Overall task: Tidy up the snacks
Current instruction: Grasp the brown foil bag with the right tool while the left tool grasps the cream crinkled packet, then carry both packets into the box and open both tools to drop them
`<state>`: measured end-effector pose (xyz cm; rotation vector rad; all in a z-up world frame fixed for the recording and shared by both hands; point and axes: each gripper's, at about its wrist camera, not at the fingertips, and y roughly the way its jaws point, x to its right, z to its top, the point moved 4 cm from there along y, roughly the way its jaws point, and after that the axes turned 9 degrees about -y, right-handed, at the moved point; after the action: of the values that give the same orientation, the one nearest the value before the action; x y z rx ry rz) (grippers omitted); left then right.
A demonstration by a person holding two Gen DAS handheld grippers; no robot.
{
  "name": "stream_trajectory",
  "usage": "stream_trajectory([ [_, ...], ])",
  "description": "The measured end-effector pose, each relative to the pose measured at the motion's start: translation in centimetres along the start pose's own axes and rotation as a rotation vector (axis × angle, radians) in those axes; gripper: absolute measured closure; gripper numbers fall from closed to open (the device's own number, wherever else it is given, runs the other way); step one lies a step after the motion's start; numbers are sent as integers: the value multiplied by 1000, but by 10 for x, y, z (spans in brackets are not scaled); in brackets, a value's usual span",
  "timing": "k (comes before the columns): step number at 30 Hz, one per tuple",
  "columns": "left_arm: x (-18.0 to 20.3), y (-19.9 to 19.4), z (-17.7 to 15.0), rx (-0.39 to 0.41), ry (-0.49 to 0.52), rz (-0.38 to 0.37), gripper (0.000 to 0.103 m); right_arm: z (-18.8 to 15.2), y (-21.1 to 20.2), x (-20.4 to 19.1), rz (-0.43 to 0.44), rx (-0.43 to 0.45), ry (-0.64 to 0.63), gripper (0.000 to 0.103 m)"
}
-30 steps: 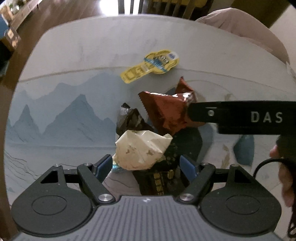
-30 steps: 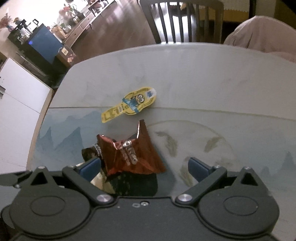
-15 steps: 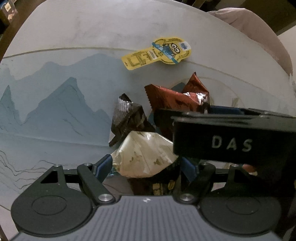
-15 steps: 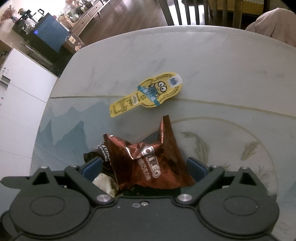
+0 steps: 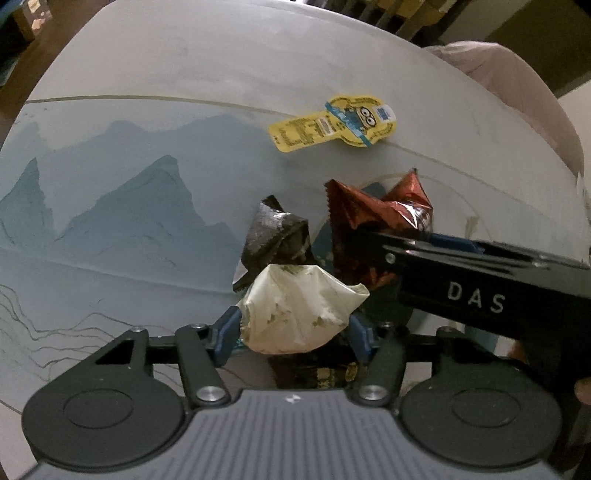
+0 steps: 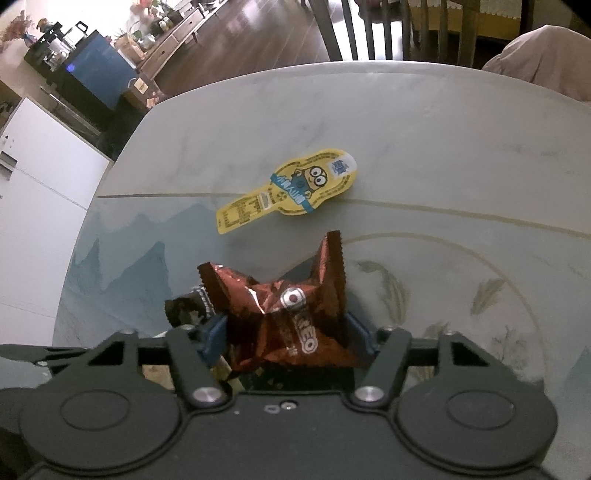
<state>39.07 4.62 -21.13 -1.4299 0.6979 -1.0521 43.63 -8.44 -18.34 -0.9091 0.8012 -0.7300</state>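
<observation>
My left gripper (image 5: 295, 328) is shut on a cream snack packet (image 5: 299, 306). A black packet (image 5: 275, 232) lies just beyond it, and another dark packet sits under the jaws. My right gripper (image 6: 286, 332) is shut on a red-brown Oreo packet (image 6: 288, 310), which also shows in the left wrist view (image 5: 369, 218), with the right gripper's black body (image 5: 480, 280) across it. A yellow Minions packet (image 6: 288, 190) lies flat on the table beyond the pile, also in the left wrist view (image 5: 332, 123).
The round table (image 6: 424, 122) has a mountain and leaf print. Chairs (image 6: 369, 29) stand at its far edge, a pink cloth (image 6: 546, 55) lies at the far right. A white cabinet (image 6: 37, 192) stands left of the table.
My right gripper has closed its jaws onto the Oreo packet after moving in over it. My left gripper keeps its hold on the cream packet and has shifted slightly left.
</observation>
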Motion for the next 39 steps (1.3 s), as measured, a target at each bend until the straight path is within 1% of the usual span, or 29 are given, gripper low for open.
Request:
stream_trajectory([
  [2,-3,-4,-1,16,-16,-2,45,-1,-3,0,-1,11,7,45],
  [8,-7,-18,-3,52,-43,-30,45,-6,-20,4,-8,42,35,48],
  [14,2,-40,-8,93,-26,-48,45,-9,-47,7,-19,89,71,48],
  [18,9,-62,-15,128,0,-68,45,-15,-69,4,-28,114,76,48],
  [24,23,-103,-35,194,68,-87,45,-28,-101,-6,-40,157,80,48],
  [30,32,-135,-59,233,125,-103,45,-44,-134,-19,-54,193,85,48],
  [34,31,-154,-77,245,153,-110,45,-58,-155,-30,-63,215,80,48],
  [39,24,-173,-101,226,174,-93,45,-76,-175,-49,-69,225,68,48],
])
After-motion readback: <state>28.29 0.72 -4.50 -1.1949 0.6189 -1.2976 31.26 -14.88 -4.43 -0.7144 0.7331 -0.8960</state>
